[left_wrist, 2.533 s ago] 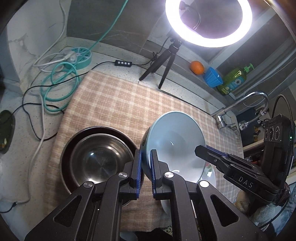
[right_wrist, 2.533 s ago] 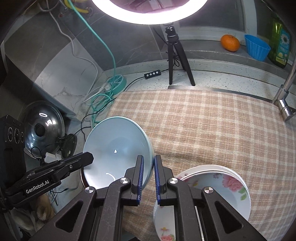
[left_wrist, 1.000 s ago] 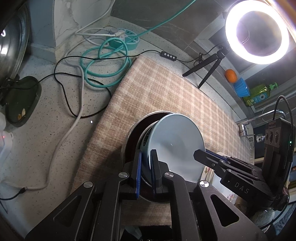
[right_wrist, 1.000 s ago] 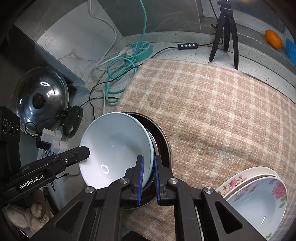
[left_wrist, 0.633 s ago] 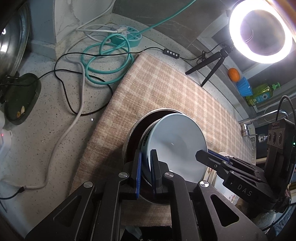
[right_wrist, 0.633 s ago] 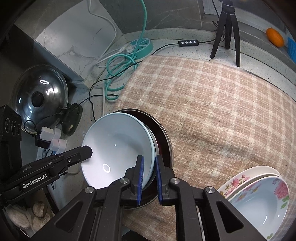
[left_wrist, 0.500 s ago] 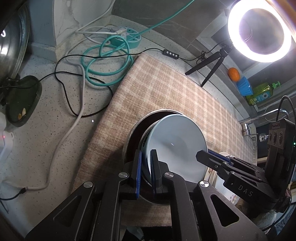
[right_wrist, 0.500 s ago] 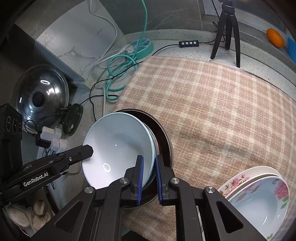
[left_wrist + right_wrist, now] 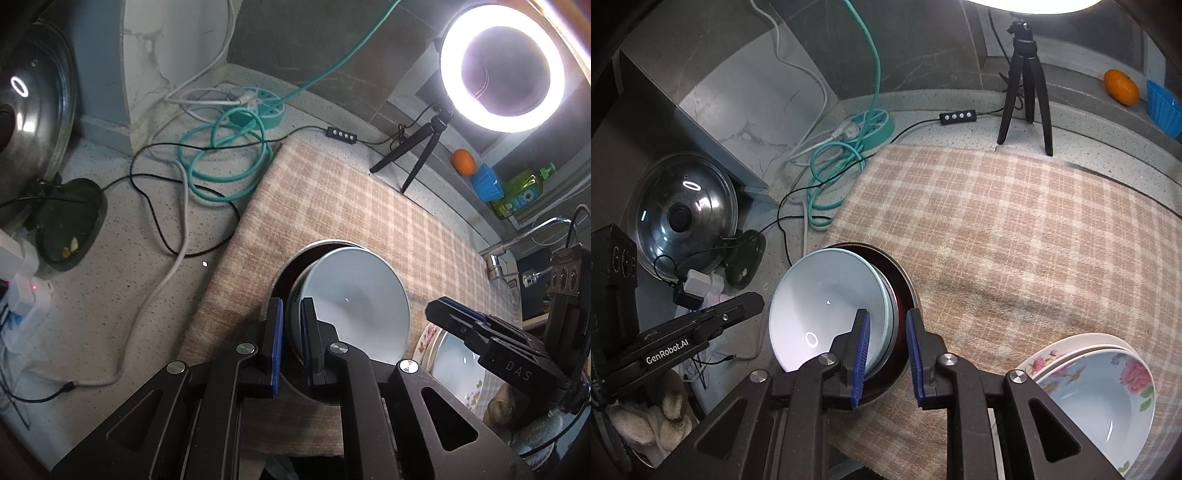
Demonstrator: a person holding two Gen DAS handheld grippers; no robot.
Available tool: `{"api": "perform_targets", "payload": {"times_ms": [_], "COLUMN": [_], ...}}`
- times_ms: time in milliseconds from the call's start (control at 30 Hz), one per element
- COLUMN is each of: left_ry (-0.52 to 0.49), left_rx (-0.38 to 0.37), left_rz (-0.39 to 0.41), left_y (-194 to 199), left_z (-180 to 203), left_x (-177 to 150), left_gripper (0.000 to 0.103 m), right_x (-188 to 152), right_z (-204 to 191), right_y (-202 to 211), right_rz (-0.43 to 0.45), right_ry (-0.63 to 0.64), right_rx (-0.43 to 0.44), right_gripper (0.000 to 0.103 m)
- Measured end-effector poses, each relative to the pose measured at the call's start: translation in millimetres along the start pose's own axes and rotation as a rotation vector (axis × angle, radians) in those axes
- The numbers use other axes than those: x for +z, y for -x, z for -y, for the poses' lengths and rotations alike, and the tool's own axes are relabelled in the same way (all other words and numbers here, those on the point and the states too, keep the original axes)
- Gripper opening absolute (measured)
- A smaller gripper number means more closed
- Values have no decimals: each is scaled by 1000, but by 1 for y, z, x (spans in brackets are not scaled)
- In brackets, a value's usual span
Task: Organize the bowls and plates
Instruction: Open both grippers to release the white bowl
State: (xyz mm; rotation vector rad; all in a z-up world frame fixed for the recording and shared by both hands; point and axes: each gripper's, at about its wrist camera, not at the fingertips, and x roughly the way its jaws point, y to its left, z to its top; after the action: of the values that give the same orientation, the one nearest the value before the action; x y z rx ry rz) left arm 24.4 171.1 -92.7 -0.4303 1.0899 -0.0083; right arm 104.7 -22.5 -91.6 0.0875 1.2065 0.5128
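Observation:
A pale blue bowl (image 9: 354, 299) (image 9: 827, 306) rests tilted inside a steel bowl nested in a dark red bowl (image 9: 903, 291), at the left edge of a checked cloth (image 9: 1015, 229). My left gripper (image 9: 291, 306) is shut on the blue bowl's near left rim. My right gripper (image 9: 888, 317) straddles the opposite rim; its jaws are opening and the blue pads stand off the rim. A stack of floral bowls (image 9: 1100, 387) (image 9: 454, 354) sits at the lower right of the cloth.
A ring light tripod (image 9: 1027, 85) stands at the cloth's far edge. Teal and white cables (image 9: 221, 155) and a power strip lie left of the cloth, near a pot lid (image 9: 683, 210). An orange (image 9: 1121, 86), blue cup and soap bottle (image 9: 521, 192) line the back ledge.
Both grippers carried the pale blue bowl left and lowered it into the steel bowl. In the last half second the right gripper's jaws parted from the rim; the left stays shut.

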Motion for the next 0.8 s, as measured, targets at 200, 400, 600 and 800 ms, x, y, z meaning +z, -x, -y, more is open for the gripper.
{"api": "perform_targets", "payload": {"times_ms": [200, 400, 600, 800], "left_ry": [37, 77, 86, 80], "left_rx": [6, 0, -16, -49], "left_rz": [25, 20, 11, -11], "left_y": [6, 5, 3, -7], "left_z": [-14, -29, -34, -31], "left_x": [-7, -17, -24, -26], "left_gripper": [8, 8, 8, 11], "right_x": [-6, -15, -20, -23], "right_z": [2, 8, 16, 14], "right_y": [10, 17, 18, 8], "right_rz": [57, 107, 122, 78], "right_ry": [32, 20, -4, 5], "right_rx": [-50, -49, -14, -31], "right_gripper": [25, 26, 27, 26]}}
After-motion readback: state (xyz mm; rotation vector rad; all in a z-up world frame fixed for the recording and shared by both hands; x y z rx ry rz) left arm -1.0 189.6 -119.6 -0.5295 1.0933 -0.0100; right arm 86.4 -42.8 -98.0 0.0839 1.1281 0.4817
